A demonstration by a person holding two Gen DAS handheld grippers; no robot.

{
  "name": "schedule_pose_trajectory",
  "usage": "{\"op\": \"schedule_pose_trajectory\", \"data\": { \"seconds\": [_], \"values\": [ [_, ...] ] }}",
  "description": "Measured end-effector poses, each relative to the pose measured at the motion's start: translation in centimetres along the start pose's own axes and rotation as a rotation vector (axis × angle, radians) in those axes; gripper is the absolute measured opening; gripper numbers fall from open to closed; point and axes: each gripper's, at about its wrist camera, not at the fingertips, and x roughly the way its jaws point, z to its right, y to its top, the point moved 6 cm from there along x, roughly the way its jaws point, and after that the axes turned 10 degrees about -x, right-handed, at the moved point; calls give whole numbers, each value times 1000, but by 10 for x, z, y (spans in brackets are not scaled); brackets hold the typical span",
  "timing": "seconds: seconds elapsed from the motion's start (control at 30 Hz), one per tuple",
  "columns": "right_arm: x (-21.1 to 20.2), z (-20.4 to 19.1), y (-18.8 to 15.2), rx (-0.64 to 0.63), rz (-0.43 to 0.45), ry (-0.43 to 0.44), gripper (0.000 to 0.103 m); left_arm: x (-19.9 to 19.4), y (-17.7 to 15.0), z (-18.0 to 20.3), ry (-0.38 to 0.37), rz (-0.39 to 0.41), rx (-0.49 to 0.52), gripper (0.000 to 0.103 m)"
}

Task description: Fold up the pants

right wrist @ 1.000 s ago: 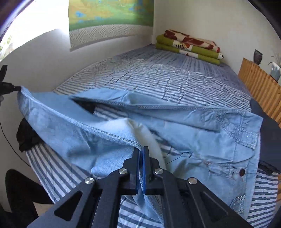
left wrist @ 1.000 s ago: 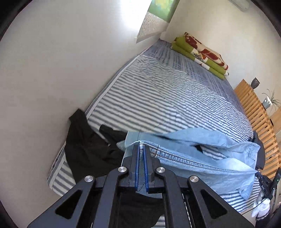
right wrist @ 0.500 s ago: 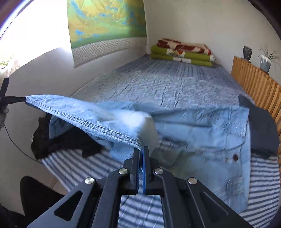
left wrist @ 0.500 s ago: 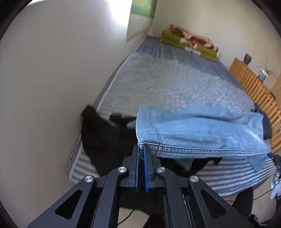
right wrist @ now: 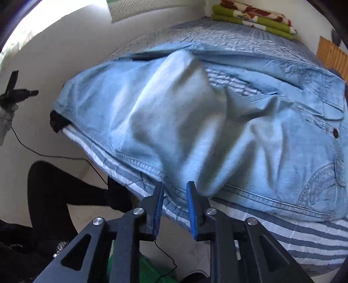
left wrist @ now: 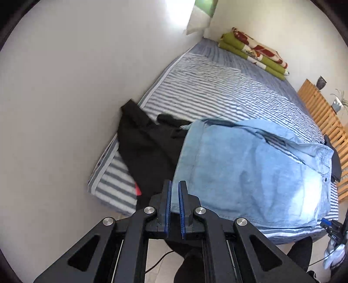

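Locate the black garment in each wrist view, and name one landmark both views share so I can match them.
Left wrist view: the black garment lies left of centre, on the bed's near corner beside the wall, its right side under the jeans.
Right wrist view: only a small dark scrap shows at the left, under the jeans' edge.
Shared landmark: the green and red folded blankets at the far end of the bed.

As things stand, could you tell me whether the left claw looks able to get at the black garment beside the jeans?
Probably yes. The left claw is open and holds nothing, and the black garment lies uncovered just ahead, left of the jeans, with nothing between them.
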Motion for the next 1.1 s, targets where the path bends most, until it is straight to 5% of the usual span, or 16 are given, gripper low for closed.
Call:
{"op": "schedule_pose_trajectory", "data": {
  "seconds": [0.07,0.17,0.33,0.47,0.63,0.73,0.83,1.1],
  "values": [
    [-26,27,-6,99,69,-35,31,3,1,36,-33,12,66,6],
    [-62,89,-32,260,126,-198,33,20,-5,89,-61,-11,155,6],
    [-100,207,-98,572,124,-419,42,64,-30,150,-92,-98,221,6],
    [-99,271,-143,751,97,-445,45,98,-51,166,-52,-170,235,6],
    [-84,304,-163,920,128,-378,47,126,-70,162,-13,-232,202,6],
    [-89,315,-156,920,170,-437,48,131,-74,159,-11,-247,178,6],
    [-85,319,-121,813,213,-366,48,135,-75,159,-4,-257,174,6],
    [-20,346,-57,666,109,-298,48,149,-80,157,17,-279,160,6]
  ]
}}
